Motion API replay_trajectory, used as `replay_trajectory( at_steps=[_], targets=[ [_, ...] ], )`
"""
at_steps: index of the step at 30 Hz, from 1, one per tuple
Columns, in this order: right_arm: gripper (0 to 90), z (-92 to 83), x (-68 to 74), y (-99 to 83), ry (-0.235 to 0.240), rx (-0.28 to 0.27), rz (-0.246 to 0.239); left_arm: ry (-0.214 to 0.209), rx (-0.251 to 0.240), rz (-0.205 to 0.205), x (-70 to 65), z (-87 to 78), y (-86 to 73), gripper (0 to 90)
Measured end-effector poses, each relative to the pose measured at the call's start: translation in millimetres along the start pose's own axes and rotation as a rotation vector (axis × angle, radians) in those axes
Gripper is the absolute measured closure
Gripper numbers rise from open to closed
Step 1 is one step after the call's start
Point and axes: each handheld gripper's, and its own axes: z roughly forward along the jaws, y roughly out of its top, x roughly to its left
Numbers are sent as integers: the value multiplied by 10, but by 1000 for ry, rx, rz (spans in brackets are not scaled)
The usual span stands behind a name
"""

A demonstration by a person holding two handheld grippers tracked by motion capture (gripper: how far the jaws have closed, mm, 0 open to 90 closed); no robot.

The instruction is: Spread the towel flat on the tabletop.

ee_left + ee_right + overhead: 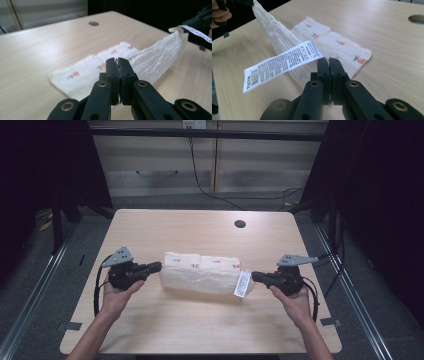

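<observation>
Cloth sits mid-table, well short of the hole. 2 grippers hold its near edge up, 1 per corner: left gripper clamped on the cloth's left corner, right gripper clamped on the right corner beside the tag. Far half of the cloth lies flat toward the hole, fruit print up; near half stands lifted, slightly slack. Looks like a fold in progress. To do it well: keep both corners level, keep the edge taut, carry it toward the hole together, land it flush on the far edge, then unclamp.
</observation>
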Motion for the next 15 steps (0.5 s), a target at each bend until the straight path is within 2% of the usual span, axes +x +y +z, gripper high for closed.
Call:
replay_trajectory(
  at_steps=[5,10,15],
  targets=[
    [882,-4,58,-155,24,2,23,-4,14,8,-85,-103,-185,880],
    [876,55,199,-345,39,42,4,-22,35,-3,-168,-155,-318,879],
    [860,38,204,-467,33,55,17,-37,74,-14,-190,-153,-484,875]
  ],
)
